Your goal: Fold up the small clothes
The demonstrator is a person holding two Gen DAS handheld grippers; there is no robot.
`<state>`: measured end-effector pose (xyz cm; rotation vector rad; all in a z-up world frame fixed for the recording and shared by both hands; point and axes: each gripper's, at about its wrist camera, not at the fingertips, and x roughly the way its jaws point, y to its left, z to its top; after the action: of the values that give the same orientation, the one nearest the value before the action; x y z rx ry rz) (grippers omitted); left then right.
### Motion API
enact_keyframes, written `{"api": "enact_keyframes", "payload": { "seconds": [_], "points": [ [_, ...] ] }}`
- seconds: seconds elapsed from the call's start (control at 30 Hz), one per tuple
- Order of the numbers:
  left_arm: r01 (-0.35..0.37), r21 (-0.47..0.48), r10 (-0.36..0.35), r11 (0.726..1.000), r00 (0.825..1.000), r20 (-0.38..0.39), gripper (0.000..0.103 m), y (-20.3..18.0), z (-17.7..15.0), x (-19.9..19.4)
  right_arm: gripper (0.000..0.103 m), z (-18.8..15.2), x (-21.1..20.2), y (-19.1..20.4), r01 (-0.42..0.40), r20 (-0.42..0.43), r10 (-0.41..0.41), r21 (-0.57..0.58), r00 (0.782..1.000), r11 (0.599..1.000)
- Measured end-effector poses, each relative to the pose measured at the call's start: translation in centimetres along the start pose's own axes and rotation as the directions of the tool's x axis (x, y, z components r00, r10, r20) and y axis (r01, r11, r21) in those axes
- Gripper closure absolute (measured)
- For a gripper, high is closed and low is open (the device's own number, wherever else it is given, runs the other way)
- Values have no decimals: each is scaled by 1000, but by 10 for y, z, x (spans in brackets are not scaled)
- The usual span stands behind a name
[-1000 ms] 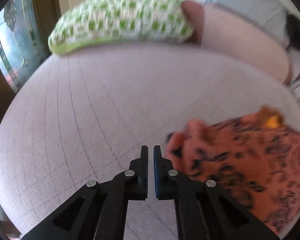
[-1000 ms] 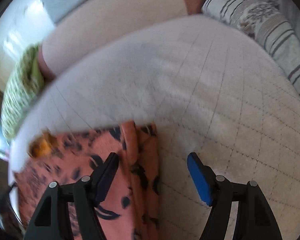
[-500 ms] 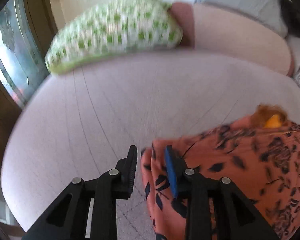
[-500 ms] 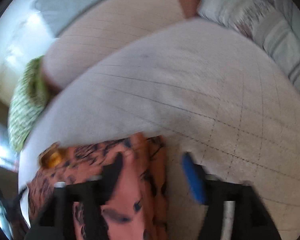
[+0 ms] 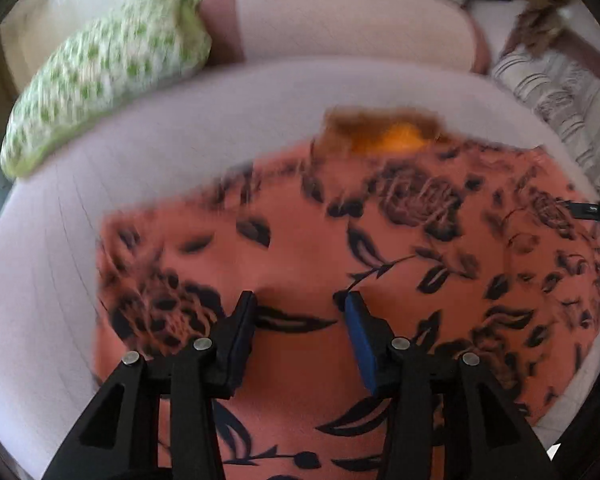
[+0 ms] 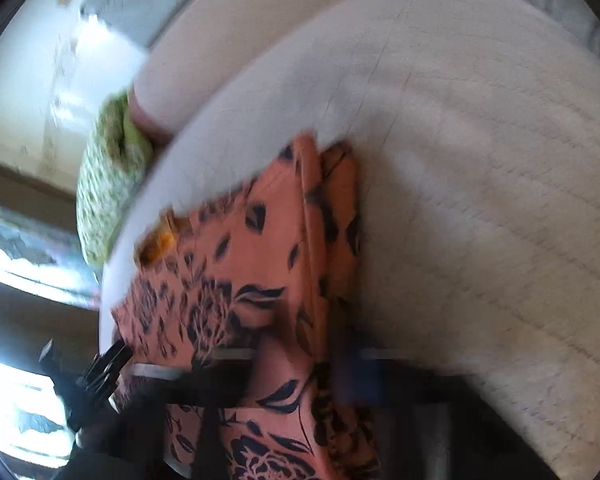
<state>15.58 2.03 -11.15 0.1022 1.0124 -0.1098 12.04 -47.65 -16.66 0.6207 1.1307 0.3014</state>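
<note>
An orange garment with a dark floral print (image 5: 340,248) lies spread on the pale quilted bed cover (image 5: 80,220). Its yellow-lined neck opening (image 5: 396,136) points to the far side. My left gripper (image 5: 300,304) is open and hovers over the garment's near part, holding nothing. In the right wrist view the garment (image 6: 240,264) has a folded ridge along its right edge. My right gripper (image 6: 300,356) is heavily blurred over that edge; the cloth lies between its fingers, but I cannot tell if they are closed.
A green-and-white checked pillow (image 5: 100,80) and a pink bolster (image 5: 340,24) lie at the far side of the bed. A striped blanket (image 5: 556,96) is at the right. The left gripper's tip shows in the right wrist view (image 6: 100,368).
My left gripper opened from shut and moved right, over the garment. My right gripper swung and rolled over the garment's right edge; its view is now blurred.
</note>
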Motion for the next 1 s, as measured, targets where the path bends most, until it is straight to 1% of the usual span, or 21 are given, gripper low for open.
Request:
{"api": "enact_keyframes", "payload": {
  "seconds": [0.07,0.13,0.17,0.2,0.27,0.33,0.37,0.43,0.47,0.57,0.63,0.7,0.73,0.77,0.8,0.83,0.87,0.9,0.93,0.97,1.0],
  "points": [
    [-1,-29,1,1000,1000,2,56,1,2,-3,91,-6,-18,22,47,63,-43,-63,997,997],
    [-4,-34,3,999,1000,-8,56,-1,4,-4,90,-7,-26,27,93,118,-84,-73,990,993],
    [-5,-38,4,999,1000,-12,56,0,3,-3,89,-5,-14,17,166,98,-161,-44,982,985],
    [-6,-42,6,999,1000,-15,56,-1,4,-3,78,-6,-1,8,195,54,-194,-11,980,981],
    [-8,-52,7,999,1000,-25,56,1,6,-1,73,-9,-5,4,144,74,-144,3,987,990],
    [-5,-54,3,999,1000,-28,55,3,7,4,22,-8,-20,16,117,93,-114,-22,989,993],
    [-5,-51,3,999,1000,-25,55,4,7,4,19,-7,-29,20,119,130,-113,-38,985,992],
    [-7,-54,6,999,1000,-22,54,5,7,6,19,1,-38,29,154,182,-138,-75,974,985],
    [-8,-58,7,998,1000,-21,54,5,7,7,19,7,-38,29,163,182,-147,-73,972,984],
    [-7,-60,5,998,1000,-20,54,5,8,8,19,29,-19,27,161,158,-153,-35,975,986],
    [-1,-65,-1,998,1000,-22,54,5,8,8,19,44,-6,21,190,147,-186,-12,971,982],
    [4,-70,-6,998,1000,-25,54,6,9,9,23,56,23,25,164,101,-163,-6,982,986],
    [4,-70,-6,998,1000,-26,54,6,9,9,56,53,24,20,153,90,-152,-5,984,988],
    [4,-69,-6,998,1000,-26,54,6,9,9,80,55,28,26,143,74,-141,-15,987,990],
    [5,-69,-7,998,1000,-24,54,6,9,8,86,55,26,34,133,82,-131,-30,988,991],
    [9,-73,-10,997,1000,-22,53,7,9,9,86,53,21,42,156,126,-148,-57,981,986],
    [9,-76,-11,997,1000,-20,53,7,9,10,86,53,21,40,185,134,-176,-54,975,981],
    [8,-73,-10,997,1000,-19,52,7,9,11,86,54,27,31,211,110,-208,-25,972,977],
    [4,-69,-5,998,1000,-22,52,7,10,11,82,54,34,19,203,82,-204,20,975,979],
    [2,-70,-4,998,1000,-25,52,7,10,10,81,53,31,13,163,93,-168,53,981,985],
    [7,-75,-9,997,1000,-28,52,8,10,8,71,50,23,17,158,110,-163,50,981,986]
  ]
}}
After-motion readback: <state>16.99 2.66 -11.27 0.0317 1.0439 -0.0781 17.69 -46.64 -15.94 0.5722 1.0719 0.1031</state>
